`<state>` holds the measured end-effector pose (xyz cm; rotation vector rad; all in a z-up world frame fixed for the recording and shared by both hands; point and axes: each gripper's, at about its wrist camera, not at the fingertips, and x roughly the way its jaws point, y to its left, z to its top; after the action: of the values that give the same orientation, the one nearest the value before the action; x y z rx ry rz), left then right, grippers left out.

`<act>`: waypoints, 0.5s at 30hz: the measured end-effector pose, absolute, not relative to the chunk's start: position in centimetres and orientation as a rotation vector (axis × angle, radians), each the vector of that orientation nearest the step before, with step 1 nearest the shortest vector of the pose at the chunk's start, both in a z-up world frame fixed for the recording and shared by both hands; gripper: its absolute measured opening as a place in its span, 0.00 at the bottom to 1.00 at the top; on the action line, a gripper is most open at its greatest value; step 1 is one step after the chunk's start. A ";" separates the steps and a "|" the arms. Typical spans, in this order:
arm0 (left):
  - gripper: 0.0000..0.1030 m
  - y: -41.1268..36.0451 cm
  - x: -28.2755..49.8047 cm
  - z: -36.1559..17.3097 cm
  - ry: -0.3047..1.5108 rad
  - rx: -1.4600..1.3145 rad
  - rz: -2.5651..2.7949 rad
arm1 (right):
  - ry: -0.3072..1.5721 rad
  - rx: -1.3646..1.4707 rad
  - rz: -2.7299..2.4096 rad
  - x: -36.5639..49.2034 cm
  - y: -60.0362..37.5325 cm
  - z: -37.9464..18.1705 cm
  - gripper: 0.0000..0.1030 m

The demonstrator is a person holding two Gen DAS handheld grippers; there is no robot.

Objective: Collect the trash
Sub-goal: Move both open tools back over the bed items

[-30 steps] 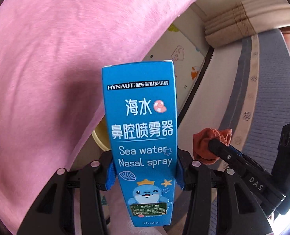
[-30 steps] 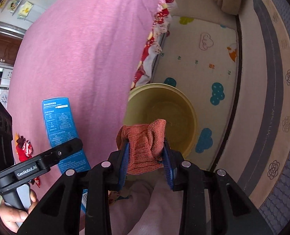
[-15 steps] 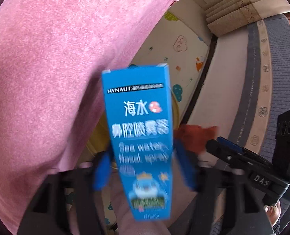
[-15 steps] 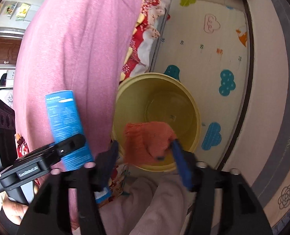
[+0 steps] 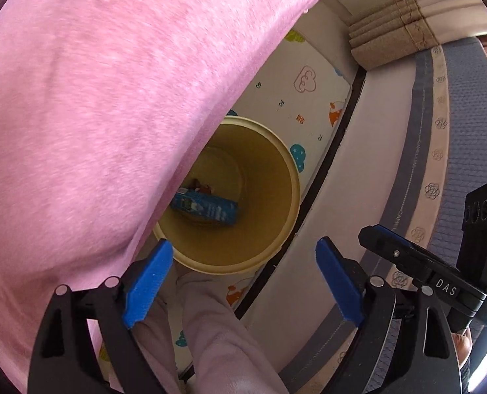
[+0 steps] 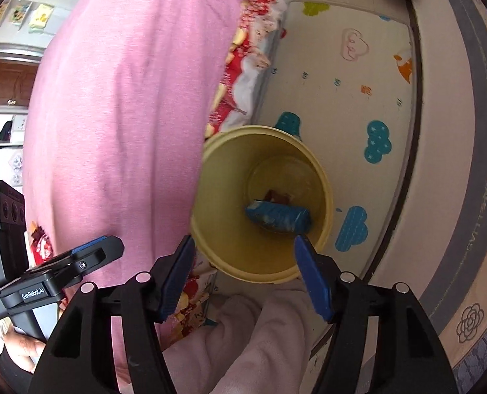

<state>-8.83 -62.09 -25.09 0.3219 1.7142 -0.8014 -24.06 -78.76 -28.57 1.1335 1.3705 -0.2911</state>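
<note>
A yellow bin [image 5: 294, 177] stands on the floor below both grippers. A blue nasal spray box [image 5: 207, 208] lies on its side at the bottom, with a reddish cloth [image 5: 200, 184] just behind it. My left gripper [image 5: 243, 246] hangs above the bin's near rim, its jaws opening with nothing between them. In the right wrist view the same bin [image 6: 327, 193] holds the box [image 6: 278, 218] and the cloth [image 6: 278, 195]. My right gripper [image 6: 243, 239] is open and empty over the near rim.
A pink blanket [image 5: 95, 115] hangs over the bin's left side. A cartoon play mat [image 5: 309, 98] covers the floor, with a beige and grey mattress edge [image 5: 417, 164] on the right. The person's pale trouser leg [image 5: 217, 328] is under the grippers.
Both grippers opened. The blue box dropped from the left one and the reddish cloth from the right one; both now lie in the bin. Both hands sank closer to the bin.
</note>
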 end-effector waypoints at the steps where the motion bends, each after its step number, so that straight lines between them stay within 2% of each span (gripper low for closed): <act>1: 0.86 -61.6 -8.5 -24.5 1.709 0.308 -0.799 | 1.366 1.122 -0.277 -23.4 -78.6 -27.9 0.60; 7: 0.86 -56.8 -5.5 -19.8 1.651 0.172 -0.733 | 1.342 1.051 -0.169 -18.5 -76.8 -23.4 0.60; 15: 0.86 -44.9 0.0 -14.5 1.566 -0.017 -0.531 | 1.348 0.897 0.073 -9.4 -69.5 -17.3 0.60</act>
<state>-0.03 -44.91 -14.53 -0.0169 1.5659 -0.5308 -9.39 -69.46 -17.32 0.8969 1.3482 0.0729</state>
